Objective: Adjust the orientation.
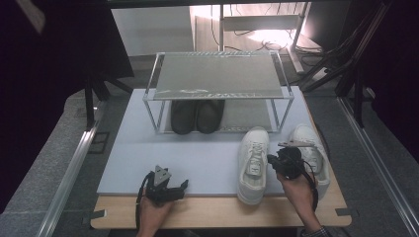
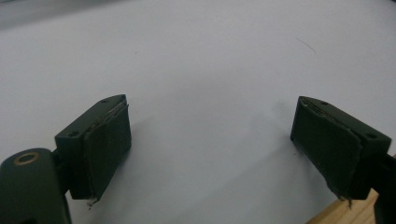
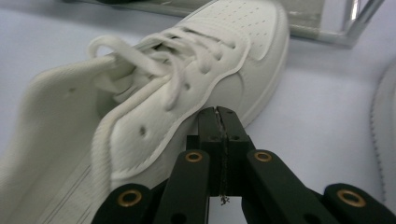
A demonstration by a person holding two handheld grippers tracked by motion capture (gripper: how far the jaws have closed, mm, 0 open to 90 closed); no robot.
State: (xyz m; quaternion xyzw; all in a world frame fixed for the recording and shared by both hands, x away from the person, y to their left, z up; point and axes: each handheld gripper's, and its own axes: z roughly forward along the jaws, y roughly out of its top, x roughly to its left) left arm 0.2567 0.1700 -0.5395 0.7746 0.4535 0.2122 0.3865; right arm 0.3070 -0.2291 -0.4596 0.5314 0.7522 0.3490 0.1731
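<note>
The right gripper, jaws clenched empty, sits beside the white sneaker; the left gripper rests with jaws released.

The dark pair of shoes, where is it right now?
In the high view the dark pair of shoes sits on the lower shelf of the metal rack, left of centre, behind the white shoes.

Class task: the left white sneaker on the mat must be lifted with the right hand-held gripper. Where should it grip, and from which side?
Probably the collar wall of the left white sneaker, from above: its opening faces up. The right hand-held gripper, shut beside it, must open first.
</note>
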